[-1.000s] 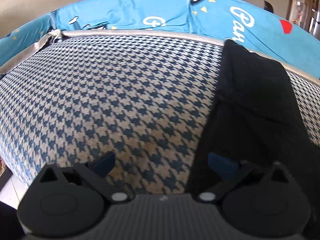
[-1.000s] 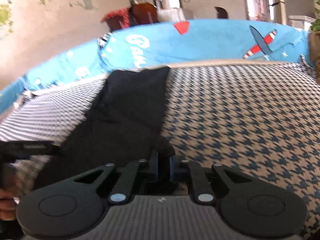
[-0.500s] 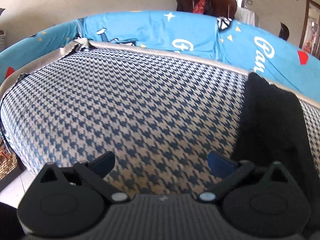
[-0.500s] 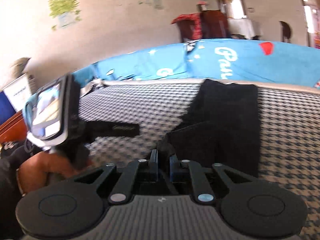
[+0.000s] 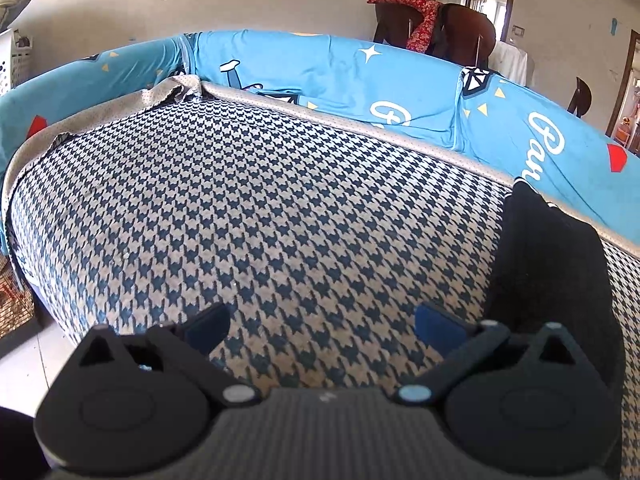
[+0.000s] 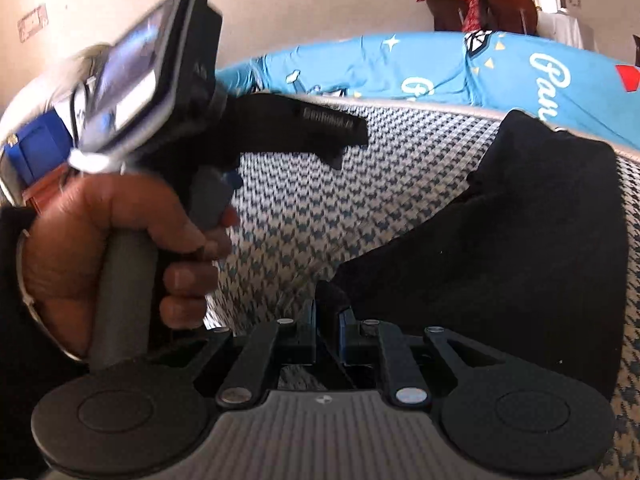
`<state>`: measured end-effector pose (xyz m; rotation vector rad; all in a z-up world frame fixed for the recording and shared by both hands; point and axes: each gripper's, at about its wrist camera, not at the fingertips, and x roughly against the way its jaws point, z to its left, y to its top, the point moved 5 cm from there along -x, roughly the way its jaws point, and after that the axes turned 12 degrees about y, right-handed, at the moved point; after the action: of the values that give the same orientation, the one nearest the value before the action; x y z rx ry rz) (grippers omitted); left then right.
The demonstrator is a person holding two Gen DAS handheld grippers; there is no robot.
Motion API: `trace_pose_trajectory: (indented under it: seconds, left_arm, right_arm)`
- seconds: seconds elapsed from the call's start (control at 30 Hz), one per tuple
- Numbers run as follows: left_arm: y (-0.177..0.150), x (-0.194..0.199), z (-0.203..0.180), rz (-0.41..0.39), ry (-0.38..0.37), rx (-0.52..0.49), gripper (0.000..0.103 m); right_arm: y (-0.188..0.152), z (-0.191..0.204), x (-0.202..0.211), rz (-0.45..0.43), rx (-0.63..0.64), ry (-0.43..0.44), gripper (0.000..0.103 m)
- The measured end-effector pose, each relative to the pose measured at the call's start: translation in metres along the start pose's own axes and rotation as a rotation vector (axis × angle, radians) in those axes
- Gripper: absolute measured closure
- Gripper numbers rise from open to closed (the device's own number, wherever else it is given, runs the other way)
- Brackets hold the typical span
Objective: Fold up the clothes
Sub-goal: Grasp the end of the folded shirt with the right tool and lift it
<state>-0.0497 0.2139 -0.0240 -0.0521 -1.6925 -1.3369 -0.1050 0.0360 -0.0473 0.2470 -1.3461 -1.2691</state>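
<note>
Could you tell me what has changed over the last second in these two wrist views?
The right gripper, shut on a corner of the black garment, has carried it leftward across the houndstooth cover, so the left hand now looms close. The left gripper drew away from the garment. Unchanged: left jaws open and empty, right grip kept.

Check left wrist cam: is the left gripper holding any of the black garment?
No: the left gripper is open over bare houndstooth cover, with the black garment off to its right.

Black garment draped on houndstooth cushion, corner pinched up.
</note>
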Motion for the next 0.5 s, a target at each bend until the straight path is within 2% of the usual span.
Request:
trace_pose_trajectory:
  seconds: [0.2, 0.37, 0.5]
  left_arm:
    - [-0.004, 0.001, -0.009, 0.006, -0.01, -0.032, 0.0]
    - [-0.007, 0.0, -0.017, 0.006, -0.018, -0.068, 0.0]
    - [-0.009, -0.002, -0.02, 0.014, -0.024, -0.083, 0.0]
  right_arm:
    - [-0.012, -0.001, -0.014, 0.069, -0.023, 0.037, 0.085]
    - [-0.012, 0.004, -0.01, 0.067, 0.009, 0.051, 0.084]
    - [-0.01, -0.002, 0.003, 0.041, -0.018, 0.023, 0.084]
